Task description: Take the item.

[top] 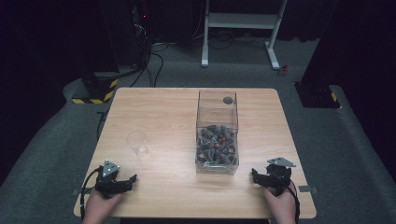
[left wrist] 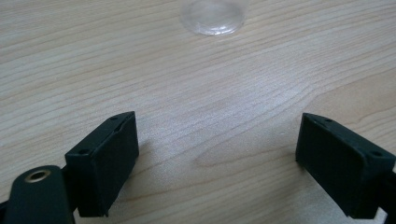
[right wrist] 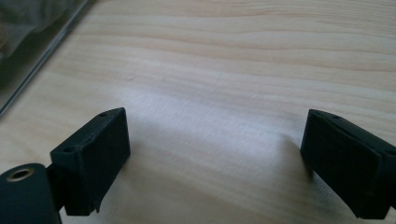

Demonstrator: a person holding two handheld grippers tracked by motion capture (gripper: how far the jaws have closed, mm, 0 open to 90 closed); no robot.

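Note:
A clear plastic cup (top: 137,143) stands empty on the left half of the wooden table (top: 163,112); its base (left wrist: 212,16) shows at the top of the left gripper view. A tall clear box (top: 217,133) in the middle holds a heap of small dark wrapped pieces (top: 216,144). My left gripper (top: 128,181) rests near the front left edge, open, with bare wood between its jaws. My right gripper (top: 256,176) rests near the front right edge, open too, just right of the box, whose wall (right wrist: 32,42) shows at the left of the right gripper view.
A small dark disc (top: 228,100) lies at the far end of the box. Beyond the table stand a white frame (top: 240,28), dark equipment with yellow-black striped bases (top: 95,91), and cables on the grey floor.

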